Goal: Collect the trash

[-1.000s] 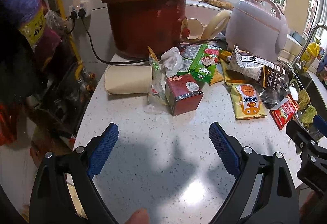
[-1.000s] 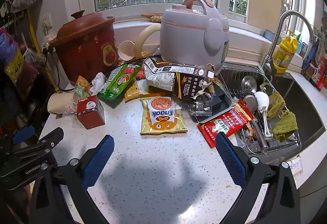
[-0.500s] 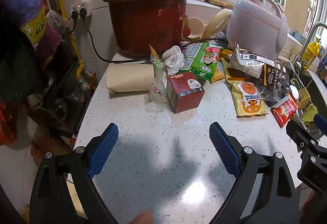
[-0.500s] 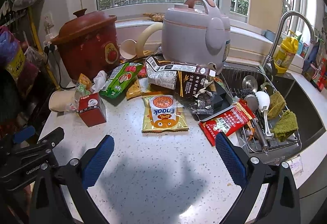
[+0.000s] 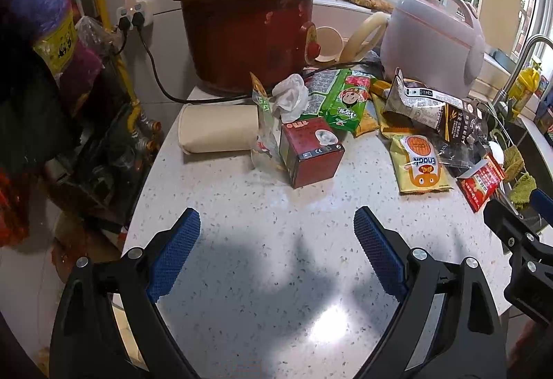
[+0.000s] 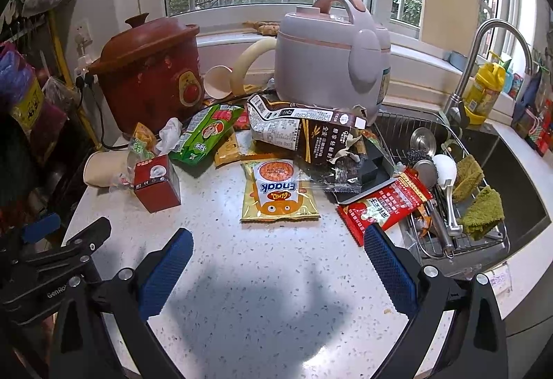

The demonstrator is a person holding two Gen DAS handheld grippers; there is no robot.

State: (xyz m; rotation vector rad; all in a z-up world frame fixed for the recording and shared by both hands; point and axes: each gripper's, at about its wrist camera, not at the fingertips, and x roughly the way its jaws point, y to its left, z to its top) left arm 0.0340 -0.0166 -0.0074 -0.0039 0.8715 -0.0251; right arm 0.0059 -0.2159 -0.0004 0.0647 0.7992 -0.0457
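Note:
Trash is strewn over the speckled white counter [image 5: 276, 233]. A small red box [image 5: 311, 152] [image 6: 157, 183] stands nearest the left gripper, with a crumpled white tissue [image 5: 290, 97] and a clear wrapper [image 5: 264, 133] behind it. A yellow Enack packet [image 6: 278, 192] [image 5: 420, 164], a red sachet [image 6: 383, 206], a green snack bag [image 6: 204, 133] and a torn brown-and-white bag [image 6: 300, 130] lie further right. My left gripper [image 5: 276, 258] is open and empty, short of the red box. My right gripper [image 6: 278, 270] is open and empty, in front of the Enack packet.
A red clay pot [image 5: 247, 22] and a pink rice cooker [image 6: 331, 64] stand at the back by the window. A cream roll [image 5: 217, 133] lies at the counter's left edge. On the right, a wire dish rack [image 6: 449, 192] holds utensils and sponges beside the sink and faucet [image 6: 484, 57].
Both grippers have moved slightly forward toward the trash pile, so the red box and packets look a little nearer. Both stay open.

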